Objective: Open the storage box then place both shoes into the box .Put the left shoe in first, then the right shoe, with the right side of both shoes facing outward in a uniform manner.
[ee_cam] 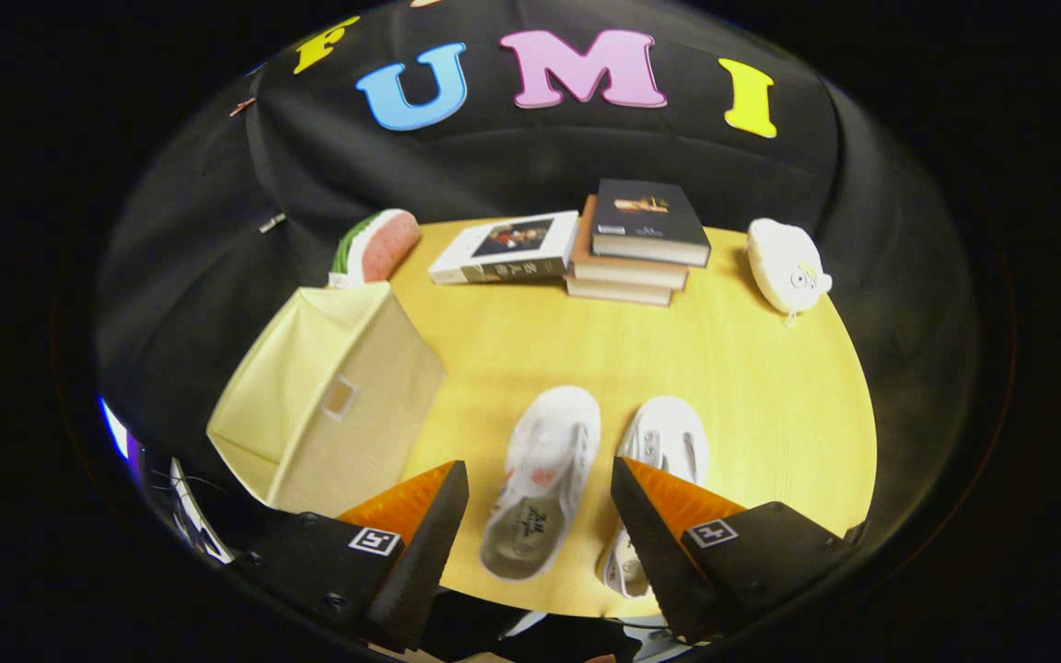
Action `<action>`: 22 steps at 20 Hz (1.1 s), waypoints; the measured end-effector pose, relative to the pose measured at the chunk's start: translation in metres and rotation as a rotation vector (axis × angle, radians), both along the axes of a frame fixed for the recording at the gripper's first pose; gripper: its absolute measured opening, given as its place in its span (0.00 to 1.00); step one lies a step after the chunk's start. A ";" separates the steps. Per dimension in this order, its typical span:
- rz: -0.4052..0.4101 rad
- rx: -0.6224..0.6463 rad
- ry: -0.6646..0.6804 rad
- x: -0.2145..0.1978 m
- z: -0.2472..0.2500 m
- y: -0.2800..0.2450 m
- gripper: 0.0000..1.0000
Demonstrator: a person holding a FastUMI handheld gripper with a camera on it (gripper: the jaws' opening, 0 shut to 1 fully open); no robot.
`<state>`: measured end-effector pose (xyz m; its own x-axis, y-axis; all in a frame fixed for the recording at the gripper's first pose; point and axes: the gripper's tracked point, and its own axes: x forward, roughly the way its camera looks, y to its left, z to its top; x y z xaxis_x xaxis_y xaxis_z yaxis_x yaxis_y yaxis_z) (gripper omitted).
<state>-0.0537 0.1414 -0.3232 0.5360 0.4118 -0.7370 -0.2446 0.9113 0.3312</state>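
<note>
Two white shoes lie on the table (770,387): one shoe (544,479) between my spread, empty fingers, the other shoe (664,460) touching the right fingertip (646,506). My gripper (540,516) hovers above them, tilted down. The cream storage box (337,396) beyond the left fingertip looks closed, so I judge opening comes first: swing left to its lid. Farther off sit books (627,244).

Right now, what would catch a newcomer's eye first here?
Two white shoes lie side by side on the yellow table, one between the open fingers, the other partly behind one. A pale box sits closed beside them, with stacked books beyond.
</note>
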 end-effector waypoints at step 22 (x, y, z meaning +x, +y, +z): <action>-0.161 -0.086 0.045 0.035 -0.127 0.011 0.08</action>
<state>-0.0188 0.1527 -0.4500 0.5556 0.2578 -0.7904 -0.0798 0.9628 0.2580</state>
